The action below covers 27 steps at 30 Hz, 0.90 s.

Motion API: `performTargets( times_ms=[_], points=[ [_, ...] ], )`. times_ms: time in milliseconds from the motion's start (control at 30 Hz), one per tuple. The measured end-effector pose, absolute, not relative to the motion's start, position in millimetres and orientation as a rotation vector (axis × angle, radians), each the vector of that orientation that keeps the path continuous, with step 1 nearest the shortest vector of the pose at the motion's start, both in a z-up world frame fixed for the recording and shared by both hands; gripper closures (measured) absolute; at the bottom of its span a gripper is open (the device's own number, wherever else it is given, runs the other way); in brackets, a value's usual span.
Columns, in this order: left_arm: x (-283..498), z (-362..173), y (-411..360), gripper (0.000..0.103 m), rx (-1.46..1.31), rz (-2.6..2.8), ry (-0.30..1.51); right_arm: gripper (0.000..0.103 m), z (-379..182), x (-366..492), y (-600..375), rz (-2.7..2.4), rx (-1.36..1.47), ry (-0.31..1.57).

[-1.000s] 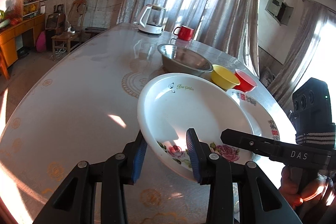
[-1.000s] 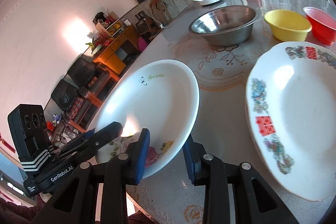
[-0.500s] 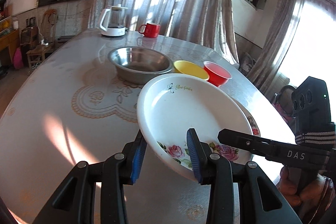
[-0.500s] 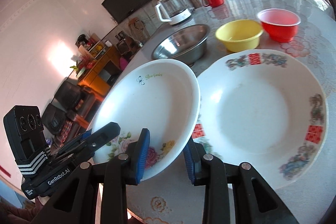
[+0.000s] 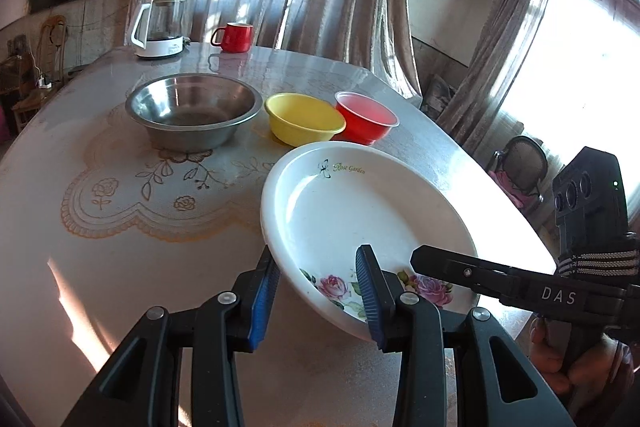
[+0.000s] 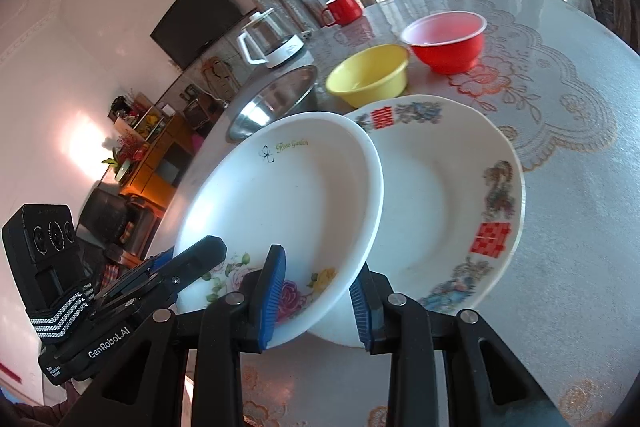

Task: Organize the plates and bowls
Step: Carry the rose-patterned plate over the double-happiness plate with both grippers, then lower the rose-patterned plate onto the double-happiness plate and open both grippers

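Two tongs, left tongs [image 5: 316, 291] and right tongs [image 6: 316, 291], pinch the rose plate's [image 6: 296, 187] near rim at frame centre, now carried over the patterned plate [image 6: 448, 203] on the table [image 6: 580, 227], so stacking seems imminent.

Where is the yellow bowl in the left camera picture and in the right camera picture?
Left wrist view: the yellow bowl sits a little above the middle, between the steel bowl and the red bowl.
Right wrist view: the yellow bowl is in the upper middle, just behind the patterned plate.
Shared landmark: the red bowl stands right beside it in both views.
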State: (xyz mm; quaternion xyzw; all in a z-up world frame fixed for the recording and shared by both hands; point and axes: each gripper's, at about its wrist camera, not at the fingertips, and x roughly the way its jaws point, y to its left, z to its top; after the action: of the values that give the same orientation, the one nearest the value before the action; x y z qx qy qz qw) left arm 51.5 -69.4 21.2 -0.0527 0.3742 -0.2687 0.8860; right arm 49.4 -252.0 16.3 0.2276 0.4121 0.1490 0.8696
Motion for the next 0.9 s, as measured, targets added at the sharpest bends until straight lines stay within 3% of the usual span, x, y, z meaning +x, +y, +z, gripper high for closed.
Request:
performTargets(
  times_ms=[900],
  points=[
    [86,8,-92,0.065,-0.178,-0.63,0.877,0.067,3,51,-282,0.223,0.564,0.903]
  ],
)
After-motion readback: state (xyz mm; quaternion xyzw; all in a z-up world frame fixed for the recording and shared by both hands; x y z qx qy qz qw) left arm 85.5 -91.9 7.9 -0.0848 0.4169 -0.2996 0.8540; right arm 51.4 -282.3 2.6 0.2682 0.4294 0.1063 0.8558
